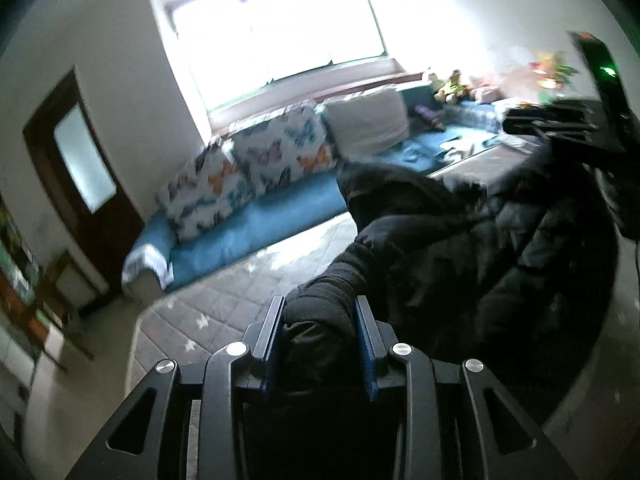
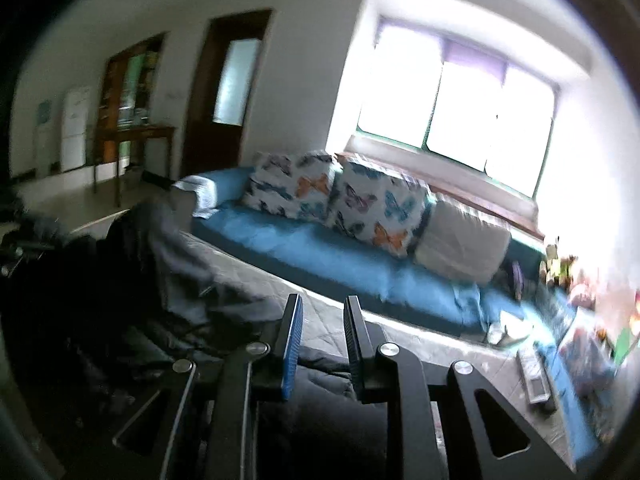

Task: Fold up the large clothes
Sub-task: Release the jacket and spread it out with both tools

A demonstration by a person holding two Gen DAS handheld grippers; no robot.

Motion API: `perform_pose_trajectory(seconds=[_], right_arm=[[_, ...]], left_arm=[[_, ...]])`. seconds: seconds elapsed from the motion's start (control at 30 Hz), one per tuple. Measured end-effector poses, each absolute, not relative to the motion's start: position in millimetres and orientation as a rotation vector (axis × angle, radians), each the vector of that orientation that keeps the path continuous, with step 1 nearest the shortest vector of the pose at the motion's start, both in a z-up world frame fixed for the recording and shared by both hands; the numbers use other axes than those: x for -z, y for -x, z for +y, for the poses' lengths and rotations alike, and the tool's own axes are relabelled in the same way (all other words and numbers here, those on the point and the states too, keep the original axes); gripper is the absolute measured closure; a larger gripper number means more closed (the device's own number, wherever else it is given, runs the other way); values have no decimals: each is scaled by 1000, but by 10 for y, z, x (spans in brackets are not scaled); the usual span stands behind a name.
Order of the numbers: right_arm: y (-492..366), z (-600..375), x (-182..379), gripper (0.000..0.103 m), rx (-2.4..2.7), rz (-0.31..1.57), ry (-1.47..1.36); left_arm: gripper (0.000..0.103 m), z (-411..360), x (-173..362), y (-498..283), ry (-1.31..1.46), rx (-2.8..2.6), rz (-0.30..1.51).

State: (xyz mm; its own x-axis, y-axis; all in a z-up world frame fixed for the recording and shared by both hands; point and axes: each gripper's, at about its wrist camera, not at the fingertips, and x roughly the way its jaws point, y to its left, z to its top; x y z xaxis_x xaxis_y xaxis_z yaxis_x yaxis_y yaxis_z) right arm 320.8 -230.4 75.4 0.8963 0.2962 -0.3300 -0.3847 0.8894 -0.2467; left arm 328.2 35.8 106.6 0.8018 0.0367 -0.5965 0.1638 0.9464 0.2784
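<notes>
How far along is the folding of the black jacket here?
Early. Nothing looks folded: the black jacket lies bunched on the grey quilted surface. In hand: the left gripper clamps a sleeve cuff, the right gripper pinches dark fabric. Spreading and folding remain.

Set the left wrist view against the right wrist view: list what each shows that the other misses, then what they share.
Only the left wrist view shows the right gripper from outside, above the bunched black jacket, and the left gripper shut on the jacket's ribbed cuff.

Only the right wrist view shows the white fridge, the wooden side table and the open doorway behind it, and the right gripper pinching dark fabric.

Both show the blue sofa, butterfly cushions, bright window, brown door and grey quilted surface.
</notes>
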Motion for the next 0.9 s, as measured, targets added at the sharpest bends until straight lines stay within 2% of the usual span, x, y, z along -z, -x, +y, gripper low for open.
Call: perform_pose_trajectory(seconds=[0.2,0.43,0.47,0.53,0.57,0.67,0.9], right_arm=[[-3240,-2444,-707,79,-455,455,166],[-2979,-2194,-656,78,-600,559,289],[-2998,-2159,-634,77,-604,562,302],[-3136,-2124,-525,63,-590,620,303],[-3217,-2118,-457,61,-566,652,306],[-3525,-2221,-178,61,-456,756,310],[-3829,-2427,6,64,-393,858,140]], left_arm=[[67,419,-758,-3893,-293,66,711],[67,254,-495,-4194,-331,64,704],[66,214,-474,-4290,-345,55,702],[64,185,-334,-4477,-363,40,732],[61,178,-256,-4569,-372,23,754],[54,217,-34,-4818,-381,-15,807],[49,375,293,-5146,-333,-40,845]])
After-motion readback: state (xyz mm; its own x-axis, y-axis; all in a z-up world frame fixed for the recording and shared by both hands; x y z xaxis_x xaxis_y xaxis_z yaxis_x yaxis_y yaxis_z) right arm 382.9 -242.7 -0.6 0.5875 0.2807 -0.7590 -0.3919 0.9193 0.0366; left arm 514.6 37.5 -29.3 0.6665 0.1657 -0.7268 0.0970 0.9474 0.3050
